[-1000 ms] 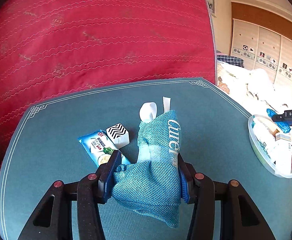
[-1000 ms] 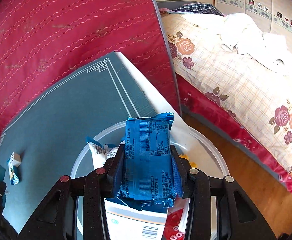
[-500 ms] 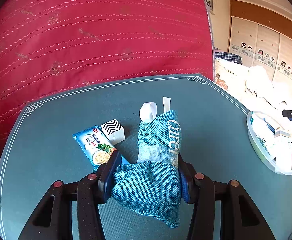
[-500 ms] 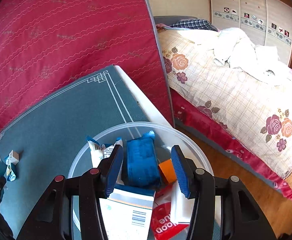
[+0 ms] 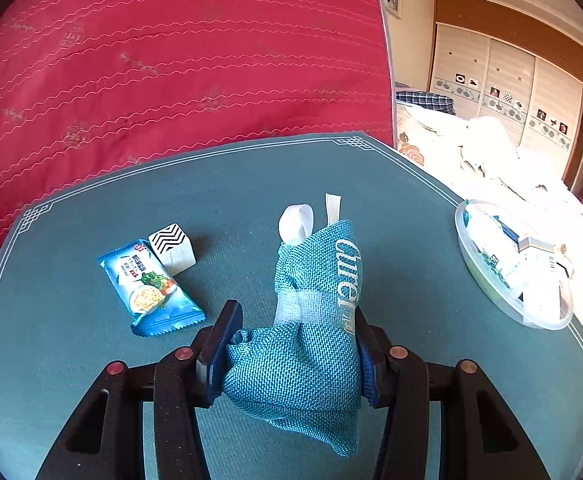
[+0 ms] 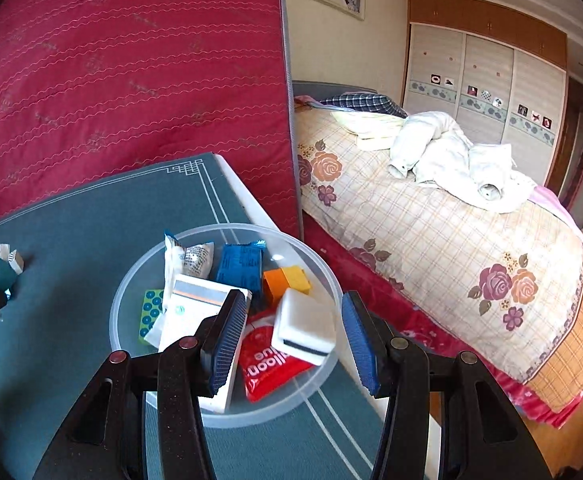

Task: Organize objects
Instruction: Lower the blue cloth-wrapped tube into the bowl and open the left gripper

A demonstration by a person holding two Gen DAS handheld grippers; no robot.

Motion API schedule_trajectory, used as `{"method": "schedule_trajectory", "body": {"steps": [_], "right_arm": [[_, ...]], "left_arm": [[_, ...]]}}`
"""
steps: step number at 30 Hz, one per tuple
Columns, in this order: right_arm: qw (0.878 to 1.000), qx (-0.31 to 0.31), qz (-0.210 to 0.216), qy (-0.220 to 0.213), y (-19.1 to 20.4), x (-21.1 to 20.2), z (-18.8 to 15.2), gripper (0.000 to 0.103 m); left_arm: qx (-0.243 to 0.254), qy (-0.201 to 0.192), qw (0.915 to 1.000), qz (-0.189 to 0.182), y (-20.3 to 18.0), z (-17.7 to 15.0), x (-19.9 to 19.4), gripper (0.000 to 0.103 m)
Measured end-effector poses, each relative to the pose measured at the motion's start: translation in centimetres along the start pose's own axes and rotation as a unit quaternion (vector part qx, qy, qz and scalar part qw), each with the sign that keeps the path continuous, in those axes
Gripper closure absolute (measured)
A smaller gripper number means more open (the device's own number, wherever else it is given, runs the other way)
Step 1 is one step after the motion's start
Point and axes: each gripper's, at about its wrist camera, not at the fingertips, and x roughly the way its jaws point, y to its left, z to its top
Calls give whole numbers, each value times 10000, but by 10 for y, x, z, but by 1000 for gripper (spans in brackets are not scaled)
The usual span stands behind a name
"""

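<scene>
A teal mesh pouch (image 5: 311,344) is pinched by the left gripper (image 5: 291,354) above the tabletop's (image 5: 431,208) near edge. The right gripper (image 6: 291,336) is spread, empty, over the clear bowl (image 6: 131,300) at the right edge. Carrying the pouch across to that bowl is judged the step in hand, with a release over its contents needed next.

Black frames, seemingly blue-padded jaws

On the green table mat (image 5: 431,208), a small zigzag-patterned cube (image 5: 172,243) touches a blue snack packet (image 5: 150,288); a clear plastic bowl (image 6: 131,300) of packets sits far right.
</scene>
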Motion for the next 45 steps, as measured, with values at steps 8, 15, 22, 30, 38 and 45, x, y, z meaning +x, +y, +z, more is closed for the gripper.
{"method": "schedule_trajectory", "body": {"steps": [8, 15, 22, 30, 38, 45], "right_arm": [[9999, 126, -18, -30, -18, -5, -21, 51], [9995, 299, 30, -91, -42, -4, -25, 51], [9993, 260, 221, -147, -53, 3, -28, 50], [9984, 213, 487, -182, -65, 13, -32, 50], [9969, 352, 661, -251, -73, 20, -37, 50], [9963, 497, 673, -210, -82, 25, -41, 50]], "left_arm": [[-27, 173, 9997, -193, -26, -10, -1, 49], [-162, 285, 9983, -491, -55, -7, 2, 49], [-57, 358, 9974, -629, -98, 5, 14, 49], [-121, 478, 9942, -952, -144, 29, 35, 48], [-321, 584, 9916, -1112, -173, 42, 63, 32], [-508, 601, 9906, -1122, -169, 40, 62, 22]]}}
